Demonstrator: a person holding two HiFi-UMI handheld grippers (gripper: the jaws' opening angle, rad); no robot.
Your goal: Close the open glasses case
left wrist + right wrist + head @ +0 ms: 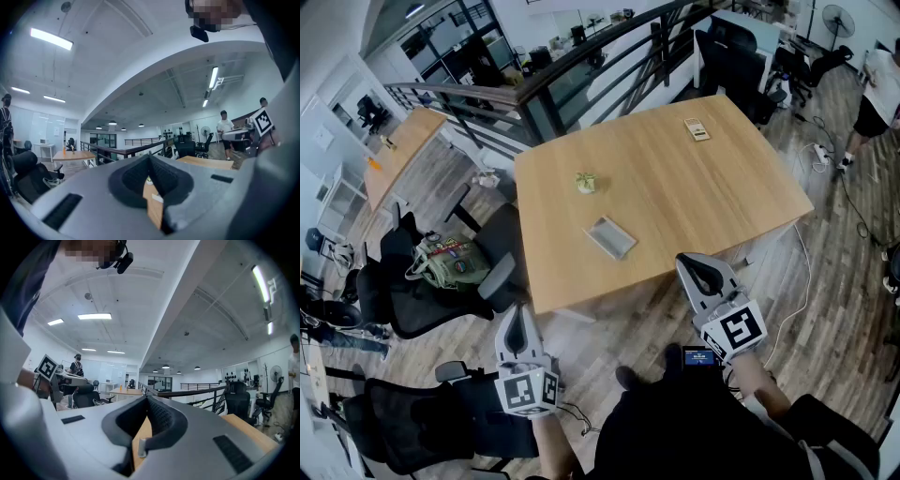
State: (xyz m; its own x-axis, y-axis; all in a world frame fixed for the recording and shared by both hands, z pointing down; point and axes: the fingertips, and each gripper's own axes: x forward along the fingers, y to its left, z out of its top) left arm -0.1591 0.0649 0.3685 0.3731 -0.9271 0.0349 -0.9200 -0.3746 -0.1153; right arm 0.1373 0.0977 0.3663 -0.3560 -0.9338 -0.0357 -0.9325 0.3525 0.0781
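Note:
The open glasses case (pixel 610 236), a flat grey tray shape, lies on the wooden table (pixel 675 187) near its front edge. Both grippers hover level in front of the table, short of its edge and apart from the case. My left gripper (pixel 518 314) is at the lower left, its jaws together and empty. My right gripper (pixel 694 267) is at the lower right, its jaws shut with nothing in them. In the left gripper view the case (pixel 157 198) shows as a pale sliver below the closed jaws. The right gripper view shows the case (pixel 142 447) the same way.
A small green object (pixel 586 183) sits mid-table and a small flat item (pixel 697 129) lies at the far right. Black office chairs (pixel 431 281) stand left of the table, one bearing a bag (pixel 448 262). A railing (pixel 581 66) runs behind. A person (pixel 877 103) stands far right.

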